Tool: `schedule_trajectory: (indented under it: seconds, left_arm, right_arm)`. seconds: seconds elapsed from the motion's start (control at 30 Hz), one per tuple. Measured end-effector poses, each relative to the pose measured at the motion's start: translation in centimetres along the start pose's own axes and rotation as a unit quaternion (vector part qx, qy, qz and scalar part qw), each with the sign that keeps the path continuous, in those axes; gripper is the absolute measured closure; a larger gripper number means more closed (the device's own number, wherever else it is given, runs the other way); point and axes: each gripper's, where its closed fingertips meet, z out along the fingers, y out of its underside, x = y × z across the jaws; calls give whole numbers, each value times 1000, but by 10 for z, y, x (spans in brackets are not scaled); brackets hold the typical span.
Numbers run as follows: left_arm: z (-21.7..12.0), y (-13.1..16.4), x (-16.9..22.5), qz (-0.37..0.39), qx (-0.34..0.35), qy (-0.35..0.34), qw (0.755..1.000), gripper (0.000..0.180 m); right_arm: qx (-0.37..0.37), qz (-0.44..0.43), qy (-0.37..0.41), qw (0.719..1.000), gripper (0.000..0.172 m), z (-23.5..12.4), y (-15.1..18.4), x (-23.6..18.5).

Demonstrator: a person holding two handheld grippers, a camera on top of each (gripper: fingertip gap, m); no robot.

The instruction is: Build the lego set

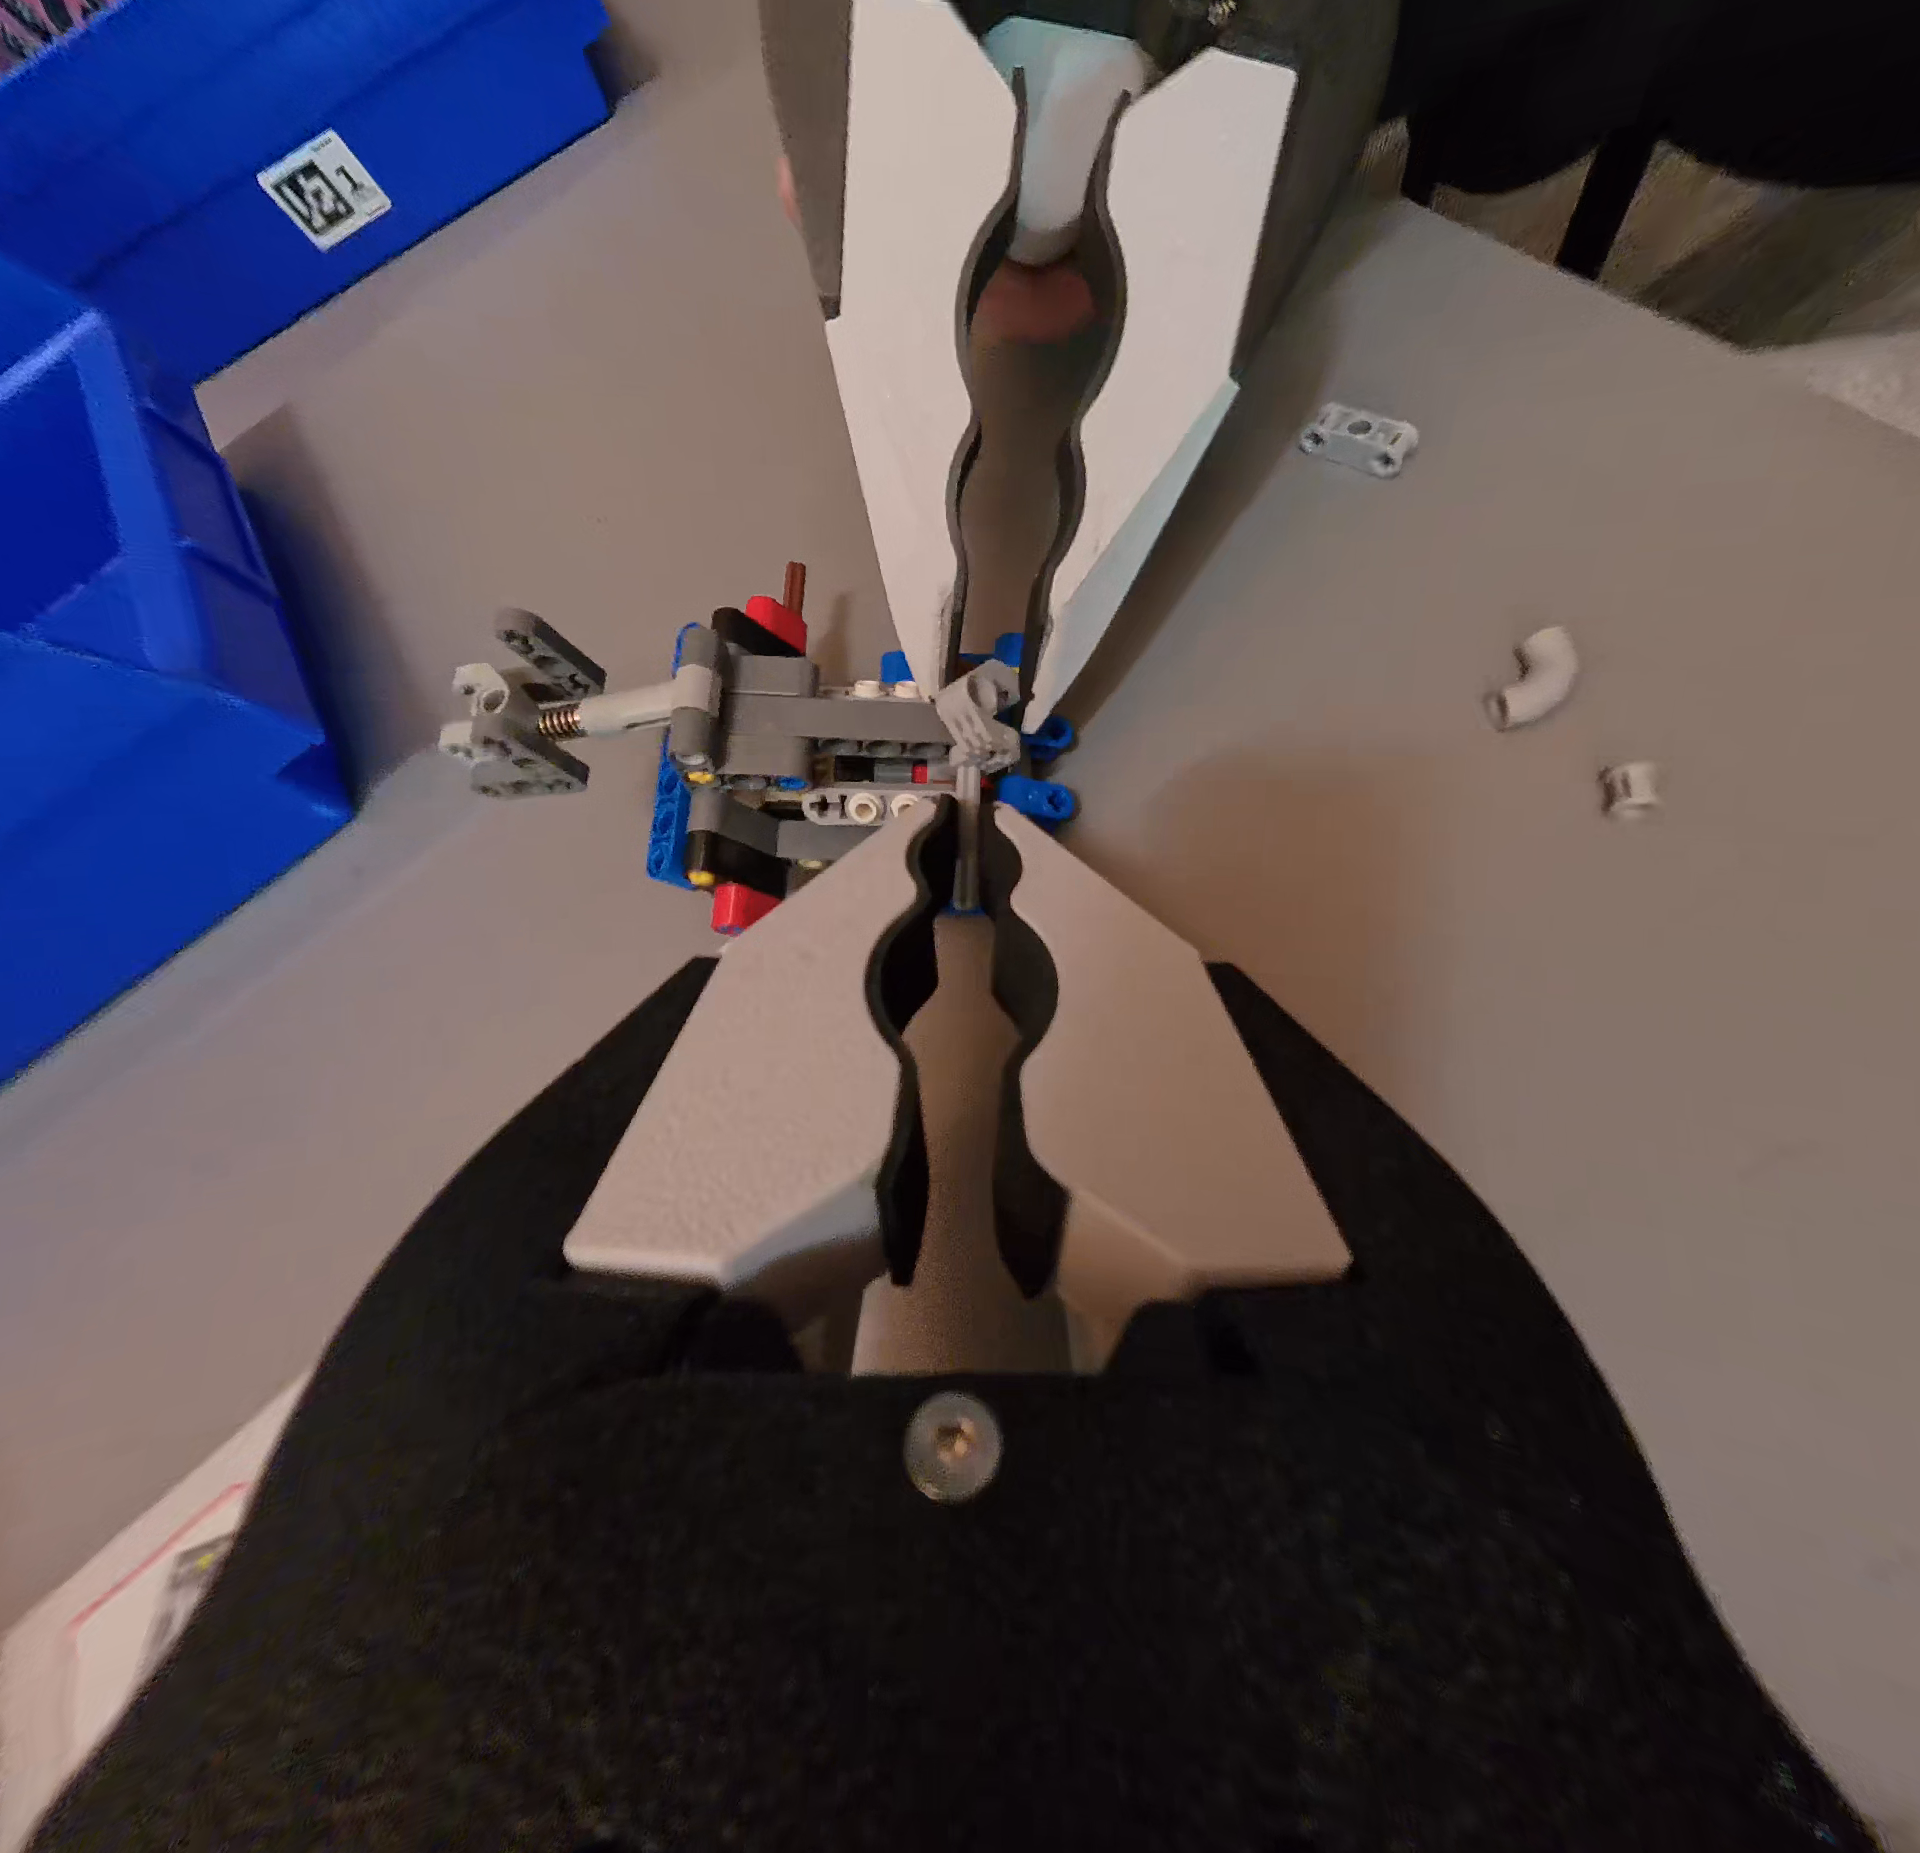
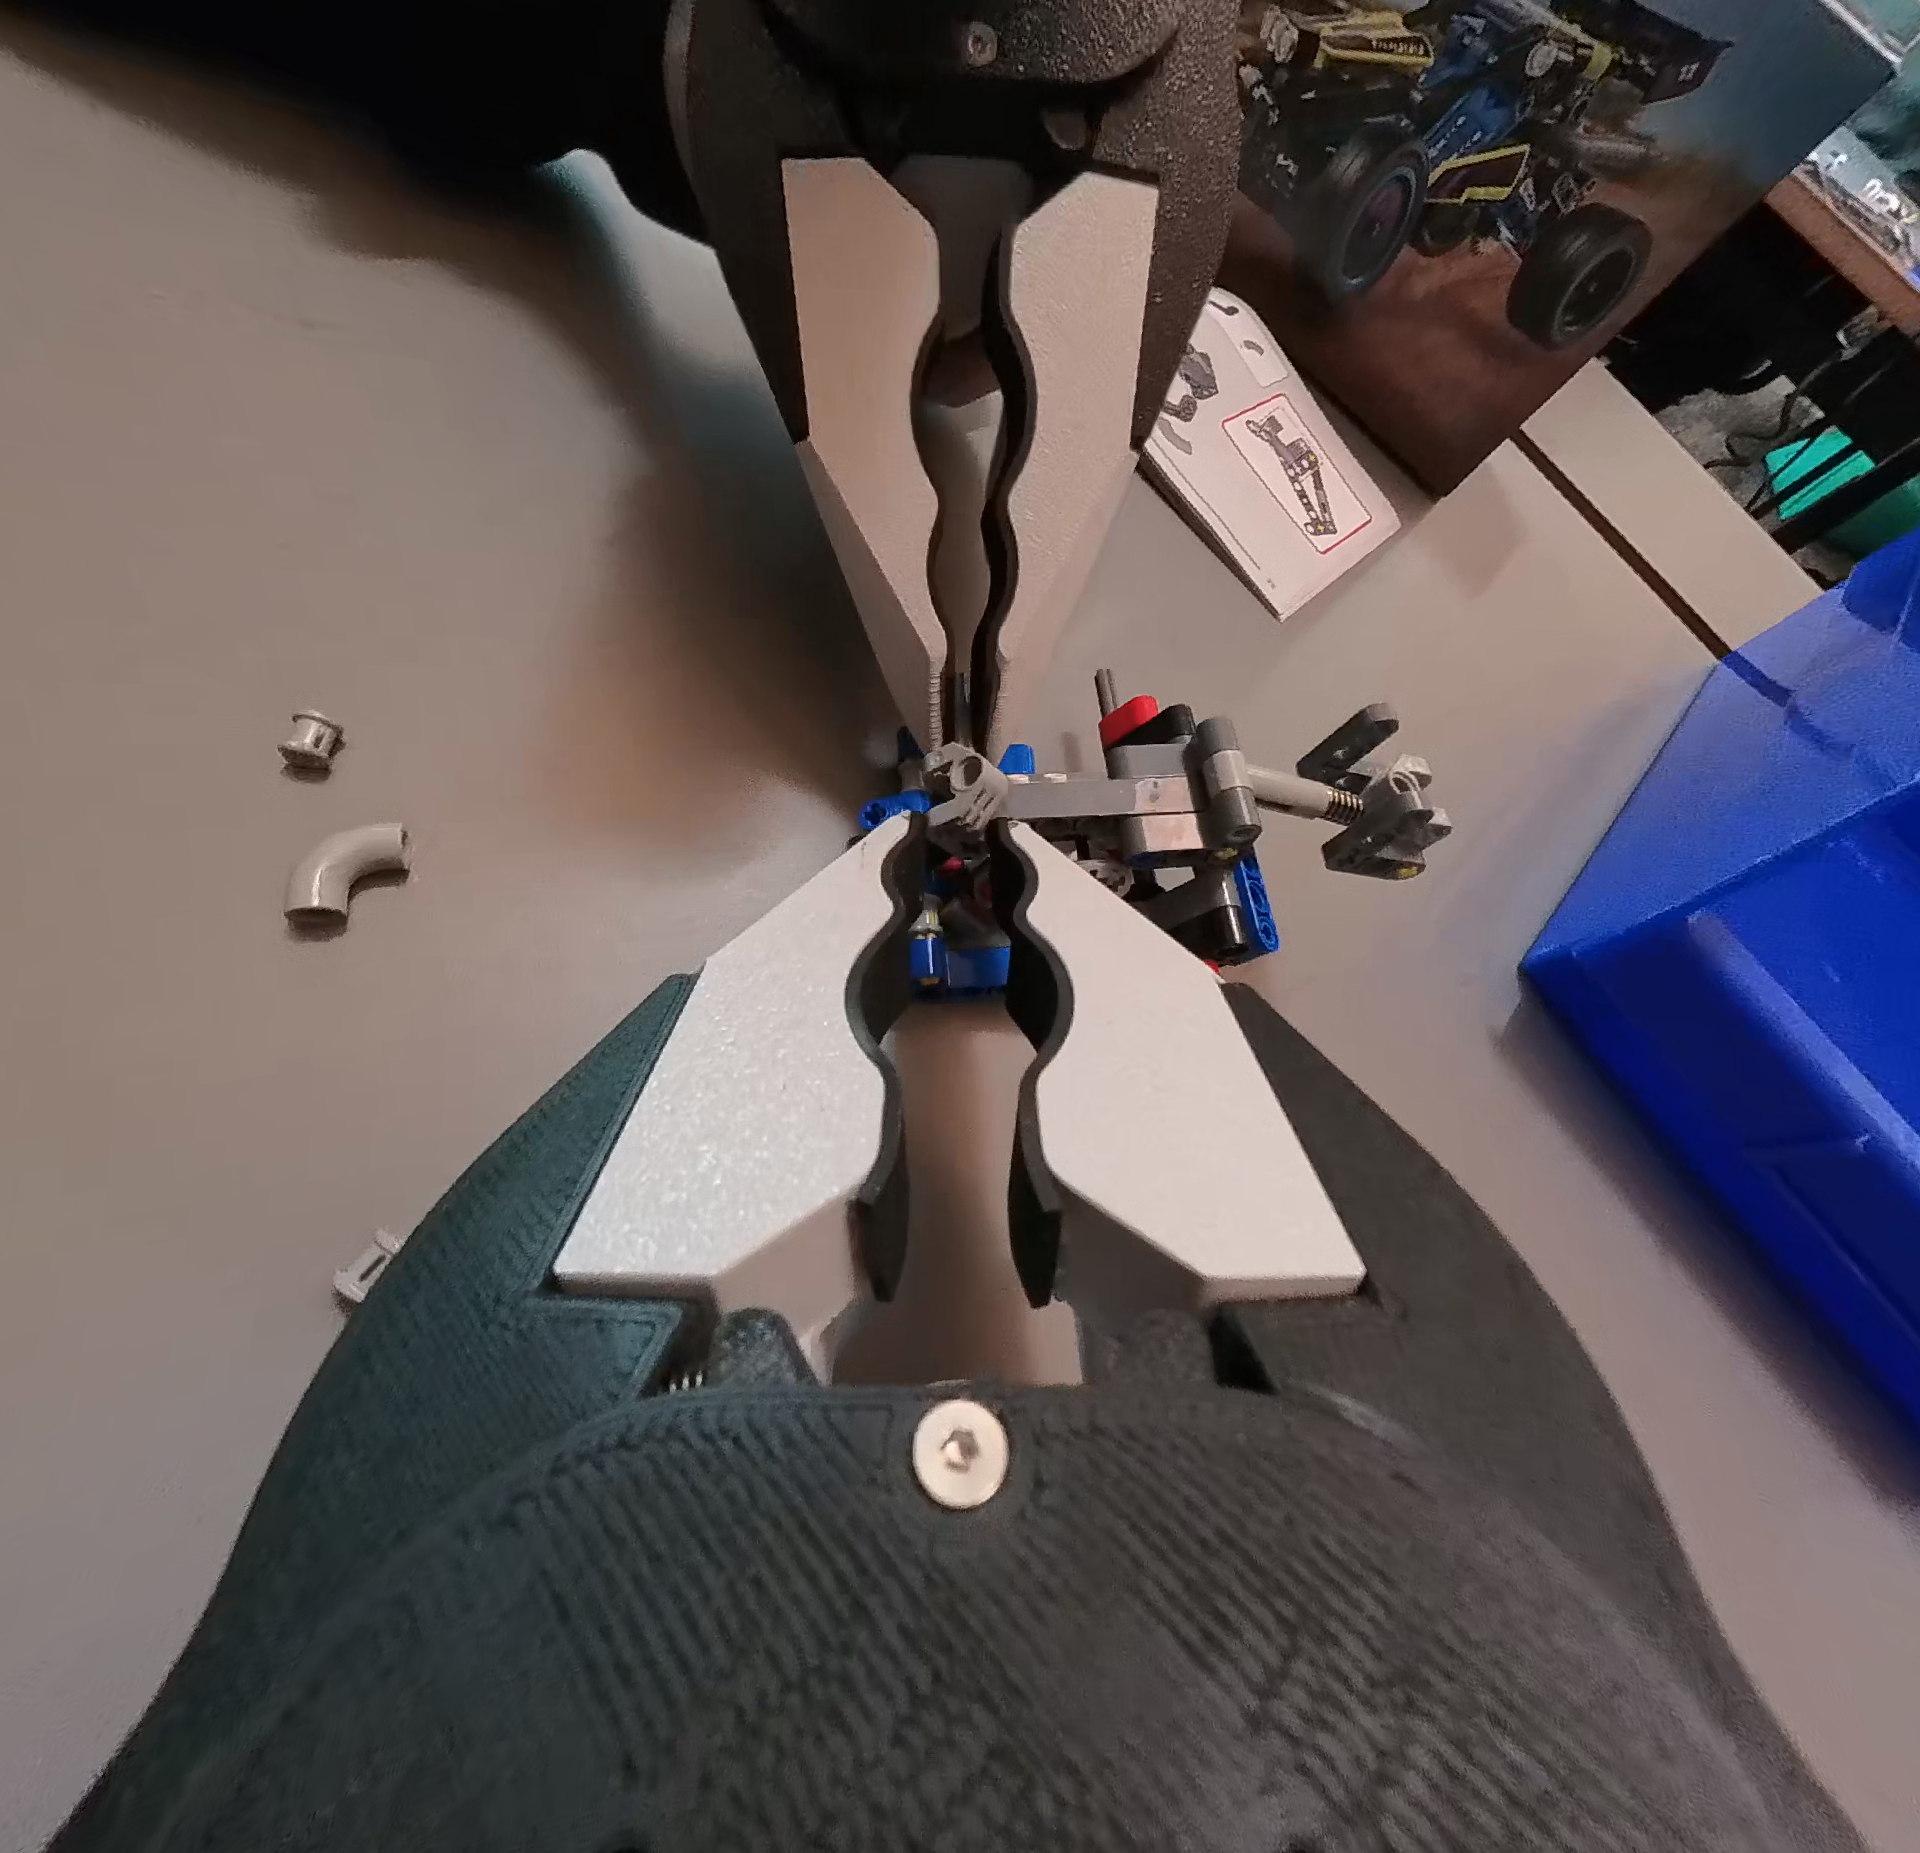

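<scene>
A small building-brick model [image 1: 769, 733] of grey, blue, red and black parts lies on the grey table [image 1: 520, 473]. It also shows in the right wrist view [image 2: 1143, 795]. My left gripper [image 1: 966, 832] is shut on a thin grey axle [image 1: 971, 858] at the model's near end. My right gripper [image 2: 951, 832] faces it from the other side and is shut on a light grey connector [image 2: 966, 780] on top of the model. The axle [image 2: 940, 707] runs into the connector [image 1: 977, 717]. The two grippers' tips nearly meet.
Blue bins [image 1: 156, 660] [image 2: 1766, 920] stand beside the model. A grey elbow piece [image 2: 348, 868], a small bush [image 2: 310, 741] and a grey block [image 1: 1359, 439] lie loose on the table. A booklet [image 2: 1278, 473] and a picture box [image 2: 1507, 193] are behind. My left and right fingertips are right by each other.
</scene>
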Motion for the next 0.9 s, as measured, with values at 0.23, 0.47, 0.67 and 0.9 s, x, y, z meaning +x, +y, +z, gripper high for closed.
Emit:
schedule_trajectory:
  seconds: [0.23,0.47,0.67,0.9]
  left_arm:
    - [0,0,0,-55,2,18,998,180]
    - [2,0,0,-31,2,9,999,180]
    - [2,0,-1,-29,-2,1,1000,180]
    - [4,-2,-3,46,-32,-86,995,180]
  right_arm:
    - [-4,3,11,1000,164,2,0,2]
    - [5,10,-3,1000,164,-4,1,1]
    - [42,56,-5,998,159,-16,-8,5]
    - [-42,143,86,985,155,-17,7,7]
